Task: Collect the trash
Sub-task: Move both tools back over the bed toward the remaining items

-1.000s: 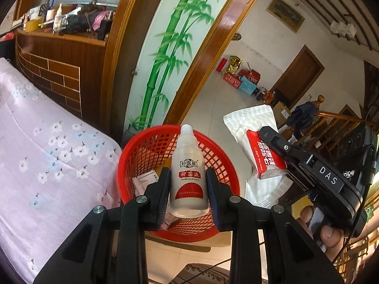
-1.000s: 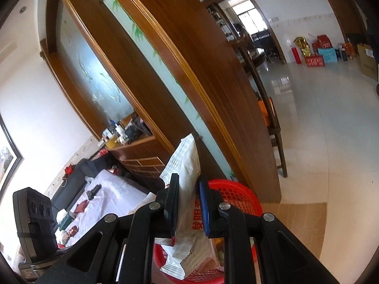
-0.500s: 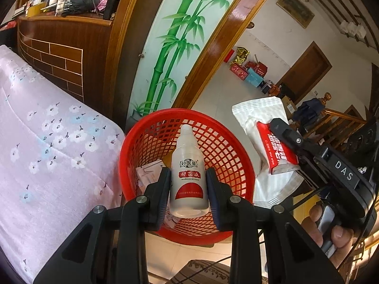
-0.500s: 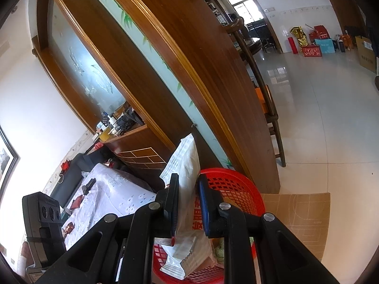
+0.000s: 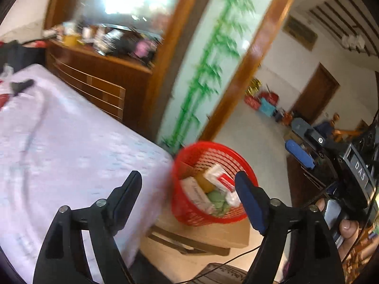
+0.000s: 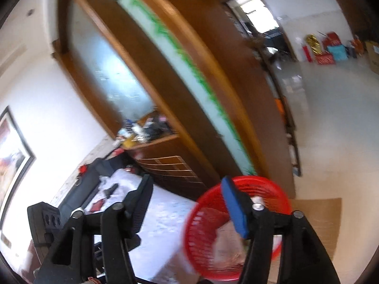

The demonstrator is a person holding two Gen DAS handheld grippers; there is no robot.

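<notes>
Both frames motion-blurred, so fine detail is soft. Left gripper (image 5: 188,183): jaws spread wide and opening, nothing between the pads. Right gripper (image 6: 187,194): same, jaws opening, gap empty; its blue pad (image 6: 234,209) overlaps the basket rim in view and blocks part of the contents. From the left wrist view the right gripper's body sits at the right edge with one hand (image 5: 341,222) wrapped on its handle, fingertips showing. One red mesh basket (image 5: 246,172), round, stands on a low wooden stool or board (image 5: 213,230), just beside the corner of a bed under a pale floral sheet (image 5: 59,146). Trash is inside the basket: a white-and-red packet (image 5: 219,176), a flat white box (image 5: 195,193), something green (image 5: 216,197), plus a yellowish piece; exact count unclear through the blur, at least four items. The right wrist view shows a crumpled whitish wrapper (image 6: 227,243) lying in the same basket. One dark cable (image 5: 236,258) runs over the floor below the stool. Beyond the basket: a curved wooden partition with a bamboo-painted glass panel (image 5: 208,71), then a wooden cabinet (image 5: 101,75) with a cluttered top, items too smeared to count. On the far end of the sheet, one small dark object (image 5: 22,85). Farthest back on the tiled floor, a cluster of red, gold and blue boxes (image 5: 263,100) against the wall, and one brown door (image 5: 317,94). The right wrist view also catches one framed picture (image 6: 13,151) on the left wall.
</notes>
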